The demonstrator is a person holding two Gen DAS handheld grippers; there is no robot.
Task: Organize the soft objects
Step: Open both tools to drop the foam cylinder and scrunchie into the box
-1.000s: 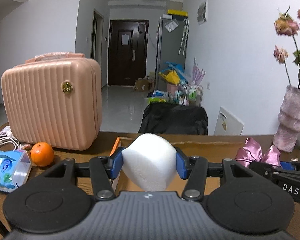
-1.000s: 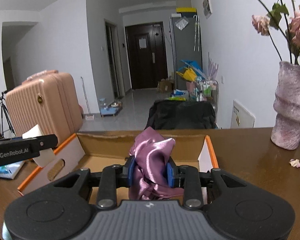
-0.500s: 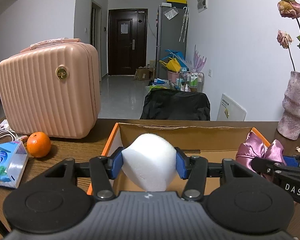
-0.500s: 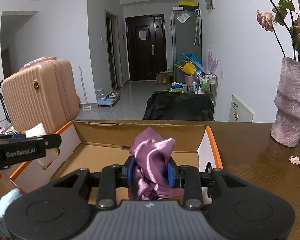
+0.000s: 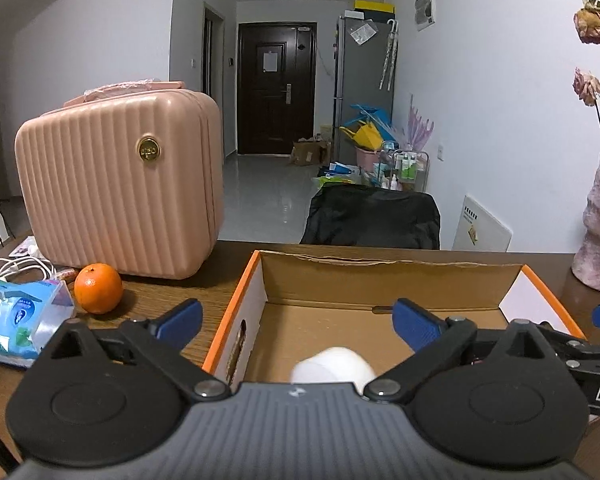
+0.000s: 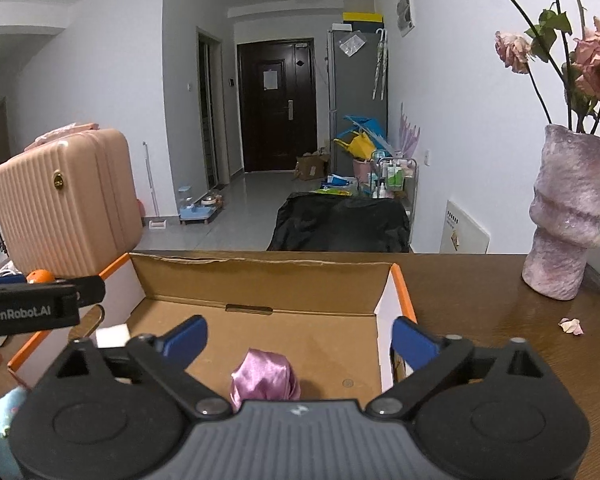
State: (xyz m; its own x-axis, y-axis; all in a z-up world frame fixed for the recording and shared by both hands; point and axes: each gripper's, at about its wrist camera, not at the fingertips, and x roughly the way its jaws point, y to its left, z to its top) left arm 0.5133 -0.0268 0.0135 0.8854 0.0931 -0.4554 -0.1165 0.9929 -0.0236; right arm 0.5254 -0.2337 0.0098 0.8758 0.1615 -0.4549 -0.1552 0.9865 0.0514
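A dark wooden table (image 5: 228,268) carries everything here, and the biggest thing on it is a ribbed pink suitcase (image 5: 120,184) standing upright at the far left. Next in size is an open cardboard box (image 5: 380,280) with orange-edged flaps, sitting in the middle of the table just to the right of the suitcase. At the far right stands a mottled pink vase (image 6: 568,216) holding dried roses (image 6: 596,64). The left gripper (image 5: 298,320) hangs over the near left part of the box with its blue-padded tongs spread wide and holding nothing; the right gripper (image 6: 300,338) hangs over the near right part, its tongs likewise spread wide and empty. A blue tissue pack (image 5: 20,320) lies at the near left edge of the table, with white cables (image 5: 16,268) behind it. The white foam block (image 5: 332,366) lies on the box floor below the left tongs, blurred and partly hidden by the gripper body. The purple satin cloth (image 6: 265,378) sits bunched on the box floor below the right tongs. An orange (image 5: 98,288) rests between the tissue pack and the suitcase, and a few fallen petals (image 6: 571,325) lie near the vase.
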